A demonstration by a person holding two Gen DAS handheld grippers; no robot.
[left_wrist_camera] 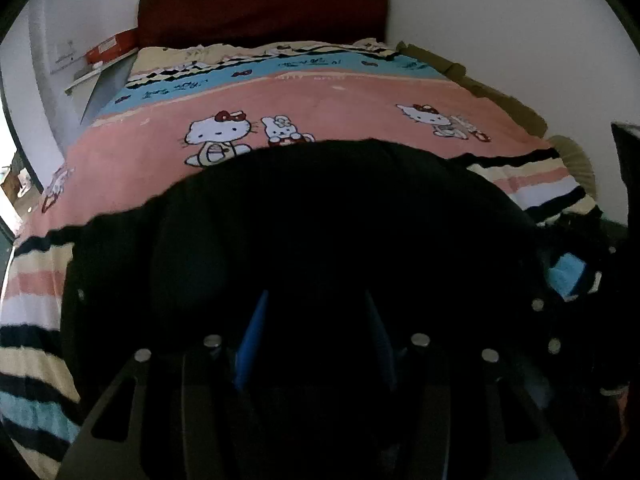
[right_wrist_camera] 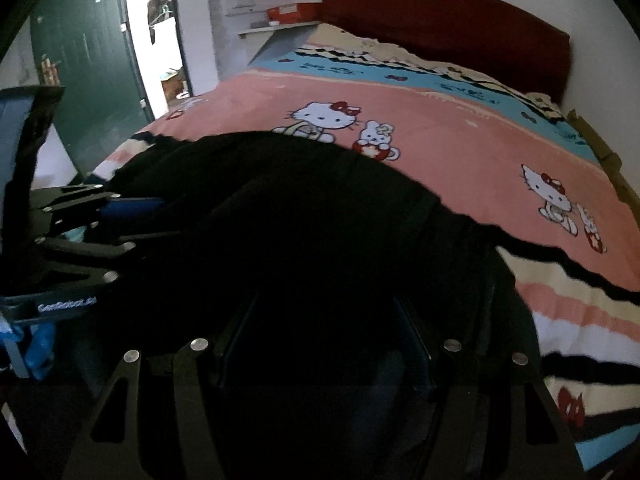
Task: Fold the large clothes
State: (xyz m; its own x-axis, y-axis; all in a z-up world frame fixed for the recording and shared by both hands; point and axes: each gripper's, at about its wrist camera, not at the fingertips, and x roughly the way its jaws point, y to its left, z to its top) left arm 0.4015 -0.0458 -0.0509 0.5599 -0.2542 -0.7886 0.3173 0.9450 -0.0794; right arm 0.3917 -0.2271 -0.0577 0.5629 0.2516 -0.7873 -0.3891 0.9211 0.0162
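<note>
Black garment under both tools' tips, on bedspread

A bed with a pink cartoon-cat blanket stands against white walls; a dark red headboard behind; a green door beside a bright doorway; a small wall shelf.

Bed covered by a pink blanket printed with white cartoon cats, a blue band near its head end, striped borders at the foot. Dark red headboard against a white wall. Wall shelf beside the headboard carries an orange box. Green door stands open.
</note>
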